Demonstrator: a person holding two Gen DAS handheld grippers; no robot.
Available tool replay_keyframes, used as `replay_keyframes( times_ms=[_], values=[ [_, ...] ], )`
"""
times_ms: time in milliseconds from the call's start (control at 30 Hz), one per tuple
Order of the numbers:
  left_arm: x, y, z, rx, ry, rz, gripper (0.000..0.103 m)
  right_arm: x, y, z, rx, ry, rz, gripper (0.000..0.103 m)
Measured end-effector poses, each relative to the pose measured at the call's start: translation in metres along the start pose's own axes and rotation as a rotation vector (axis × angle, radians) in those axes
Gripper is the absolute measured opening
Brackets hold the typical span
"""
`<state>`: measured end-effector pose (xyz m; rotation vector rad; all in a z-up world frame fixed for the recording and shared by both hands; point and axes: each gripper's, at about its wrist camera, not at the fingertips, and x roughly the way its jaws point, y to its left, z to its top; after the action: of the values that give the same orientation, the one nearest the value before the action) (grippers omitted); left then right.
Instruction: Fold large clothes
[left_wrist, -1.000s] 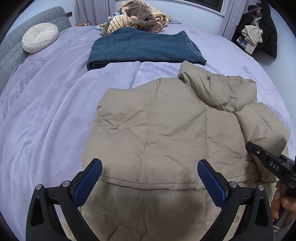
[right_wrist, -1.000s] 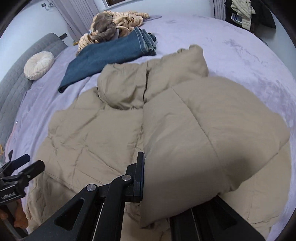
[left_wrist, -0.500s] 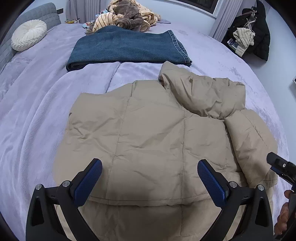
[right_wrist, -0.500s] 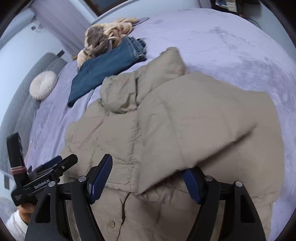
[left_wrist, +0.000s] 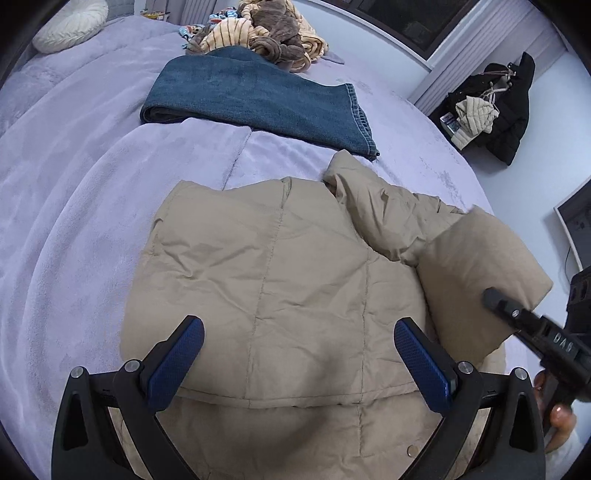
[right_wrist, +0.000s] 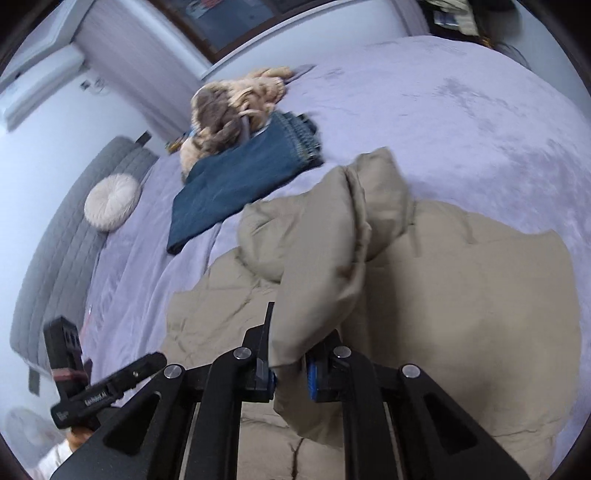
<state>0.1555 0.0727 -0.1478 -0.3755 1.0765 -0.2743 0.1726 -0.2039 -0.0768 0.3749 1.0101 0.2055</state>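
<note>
A tan puffer jacket (left_wrist: 280, 288) lies flat on the lavender bed (left_wrist: 74, 206), hood toward the far side. My left gripper (left_wrist: 299, 354) is open and empty, hovering over the jacket's near hem. My right gripper (right_wrist: 290, 373) is shut on the jacket's sleeve (right_wrist: 321, 280) and holds it lifted above the jacket body (right_wrist: 472, 317). The sleeve also shows in the left wrist view (left_wrist: 476, 273), with the right gripper (left_wrist: 532, 332) at the right edge. The left gripper shows at the lower left of the right wrist view (right_wrist: 110, 387).
Folded blue jeans (left_wrist: 255, 99) lie beyond the jacket, with a heap of striped and brown clothes (left_wrist: 266, 33) behind them. A round white cushion (left_wrist: 70, 26) rests by the grey headboard. Dark clothes (left_wrist: 495, 107) hang off the bed's far right.
My right gripper went from shut on the sleeve to open, then closed on the sleeve again and lifted it. My left gripper stayed open, shifting slightly over the jacket.
</note>
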Motion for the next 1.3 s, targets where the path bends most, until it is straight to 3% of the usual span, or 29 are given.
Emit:
replay_keyframes(
  times_ms=[67, 133, 167, 200, 300, 400, 500, 600, 667, 700, 767, 800, 833, 867, 900, 1033, 1300],
  values=[
    [-0.003, 0.006, 0.001, -0.034, 0.002, -0.035, 0.103, 0.021, 0.029, -0.008, -0.079, 0.064, -0.001, 0.017],
    [-0.005, 0.009, 0.003, -0.053, 0.006, -0.064, 0.103, 0.041, 0.048, -0.019, -0.126, 0.140, -0.004, 0.040],
    [-0.005, 0.008, 0.004, -0.055, 0.010, -0.076, 0.103, 0.047, 0.052, -0.023, -0.133, 0.170, 0.005, 0.060],
    [-0.004, 0.007, 0.005, -0.054, 0.014, -0.089, 0.103, 0.050, 0.054, -0.029, -0.133, 0.187, 0.018, 0.064],
    [0.001, -0.001, 0.008, -0.052, 0.035, -0.149, 0.103, 0.043, 0.042, -0.041, -0.105, 0.224, 0.037, 0.064],
    [0.010, -0.011, 0.010, -0.048, 0.058, -0.210, 0.103, 0.019, -0.001, -0.055, 0.000, 0.256, 0.040, 0.066],
    [0.027, -0.018, 0.011, -0.059, 0.099, -0.260, 0.103, -0.006, -0.057, -0.075, 0.155, 0.276, 0.019, 0.067],
    [0.050, -0.024, 0.009, -0.052, 0.141, -0.244, 0.103, -0.030, -0.119, -0.096, 0.371, 0.249, 0.001, 0.067],
    [0.065, -0.031, 0.008, -0.035, 0.163, -0.219, 0.103, -0.046, -0.157, -0.106, 0.533, 0.188, 0.033, 0.067],
    [0.071, -0.034, 0.008, -0.026, 0.169, -0.210, 0.099, -0.051, -0.173, -0.108, 0.612, 0.148, 0.054, 0.067],
    [0.079, -0.042, 0.008, -0.001, 0.183, -0.206, 0.066, -0.061, -0.202, -0.112, 0.756, 0.046, 0.077, 0.067],
    [0.083, -0.047, 0.008, 0.015, 0.198, -0.206, 0.024, -0.064, -0.212, -0.110, 0.796, 0.011, 0.076, 0.064],
    [0.085, -0.051, 0.009, 0.030, 0.210, -0.197, 0.012, -0.065, -0.219, -0.107, 0.815, -0.009, 0.067, 0.054],
    [0.081, -0.053, 0.008, 0.044, 0.191, -0.180, 0.012, -0.065, -0.223, -0.100, 0.808, -0.017, 0.054, 0.015],
    [0.075, -0.055, 0.007, 0.068, 0.163, -0.163, 0.012, -0.066, -0.222, -0.093, 0.780, -0.022, 0.037, 0.006],
    [0.068, -0.045, -0.002, 0.110, 0.129, -0.072, 0.012, -0.058, -0.209, -0.072, 0.635, 0.003, 0.010, 0.006],
    [0.080, -0.040, -0.014, 0.171, 0.123, 0.036, 0.013, -0.040, -0.223, -0.089, 0.615, 0.072, -0.056, 0.009]
  ],
)
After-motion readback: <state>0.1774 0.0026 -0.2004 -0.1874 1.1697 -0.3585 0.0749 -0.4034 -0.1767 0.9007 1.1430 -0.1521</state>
